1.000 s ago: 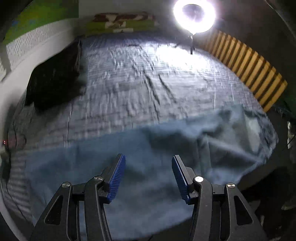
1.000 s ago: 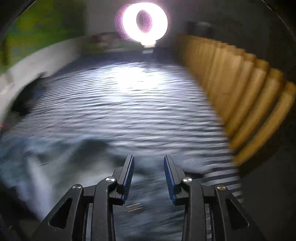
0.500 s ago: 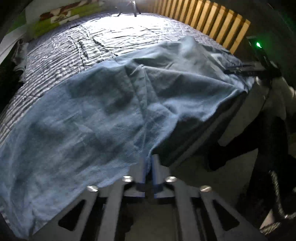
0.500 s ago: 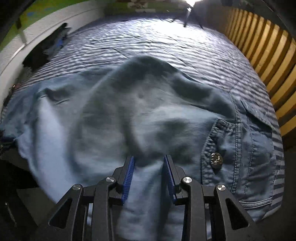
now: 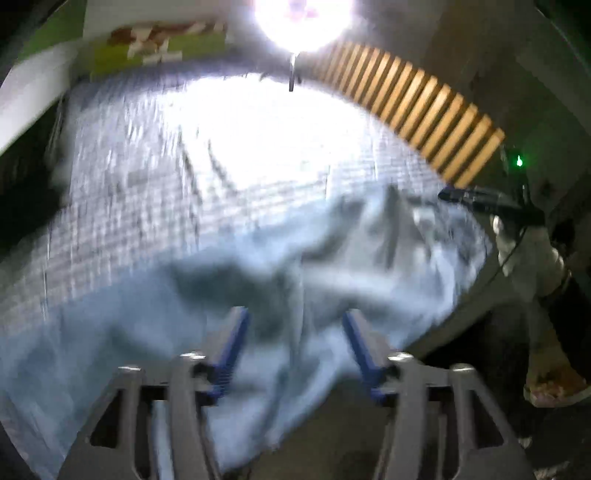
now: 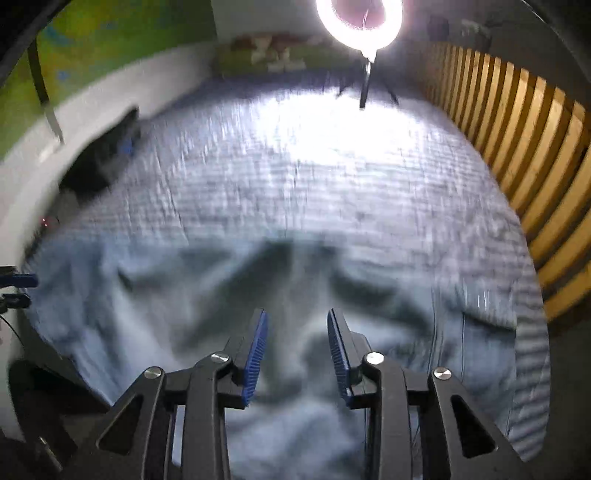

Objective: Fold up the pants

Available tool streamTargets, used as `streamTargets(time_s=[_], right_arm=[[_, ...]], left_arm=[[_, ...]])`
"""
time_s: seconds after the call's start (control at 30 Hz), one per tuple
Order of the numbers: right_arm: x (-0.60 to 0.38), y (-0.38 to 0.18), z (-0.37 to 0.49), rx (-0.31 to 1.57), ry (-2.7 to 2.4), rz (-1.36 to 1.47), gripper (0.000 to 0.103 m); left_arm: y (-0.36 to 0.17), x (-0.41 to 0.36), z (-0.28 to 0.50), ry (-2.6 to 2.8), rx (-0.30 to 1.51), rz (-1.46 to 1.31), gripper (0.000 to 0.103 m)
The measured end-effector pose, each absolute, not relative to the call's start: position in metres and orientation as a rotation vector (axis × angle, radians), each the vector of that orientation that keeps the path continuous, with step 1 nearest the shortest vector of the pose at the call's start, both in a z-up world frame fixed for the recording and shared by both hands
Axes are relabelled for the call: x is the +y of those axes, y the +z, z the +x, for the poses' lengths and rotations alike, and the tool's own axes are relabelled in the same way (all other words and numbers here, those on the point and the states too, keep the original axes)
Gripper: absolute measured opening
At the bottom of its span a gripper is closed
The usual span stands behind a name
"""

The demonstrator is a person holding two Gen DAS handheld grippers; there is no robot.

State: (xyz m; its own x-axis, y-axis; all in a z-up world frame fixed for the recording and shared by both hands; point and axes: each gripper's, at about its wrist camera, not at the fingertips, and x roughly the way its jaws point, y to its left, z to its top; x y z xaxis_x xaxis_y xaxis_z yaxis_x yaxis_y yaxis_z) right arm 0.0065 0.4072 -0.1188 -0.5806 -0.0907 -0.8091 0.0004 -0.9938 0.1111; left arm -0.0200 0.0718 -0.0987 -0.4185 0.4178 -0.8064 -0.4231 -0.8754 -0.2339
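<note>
The pants are spread lengthwise across the lower frame on the bed, directly under both the left gripper and the right gripper, whose jaws are held apart and empty.

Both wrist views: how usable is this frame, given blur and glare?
Left wrist view: heavy motion blur smears the pants; the ring light blows out the striped bedcover. Right wrist view: pants blurred too, glare on the bedcover, but the right hand-held gripper is sharp. Fisheye bends the wooden slats.
</note>
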Motion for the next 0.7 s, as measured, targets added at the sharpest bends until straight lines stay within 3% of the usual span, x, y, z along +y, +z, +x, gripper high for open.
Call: streamTargets(time_s=[0.07,0.2,0.37,0.4,0.43,0.5,0.7], right_arm=[[0.414,-0.114,-0.019,-0.175,-2.729,1.357,0.046],[0.423,-0.137,-0.075,-0.105,-2.576,1.406,0.046],[0.440,-0.181,-0.103,-0.161,-2.378,1.460,0.048],[0.440,-0.184,-0.099,-0.156,-2.367,1.452,0.038],[0.440,-0.186,-0.093,-0.127,-2.373,1.427,0.017],[0.434,-0.187,-0.076,-0.053,-2.387,1.383,0.005],[0.421,-0.199,-0.042,0.072,-2.371,1.404,0.000]], left_arm=[[-0.092,0.099,-0.057,2.288,0.058,-1.266,0.073],[-0.110,0.156,-0.120,2.184,0.114,-1.291,0.073],[-0.143,0.209,-0.184,2.091,0.026,-1.330,0.073],[-0.149,0.218,-0.194,2.086,0.029,-1.333,0.073],[-0.156,0.229,-0.205,2.075,0.033,-1.340,0.073],[-0.168,0.244,-0.219,2.029,0.017,-1.358,0.073],[-0.203,0.294,-0.243,1.848,0.024,-1.401,0.073]])
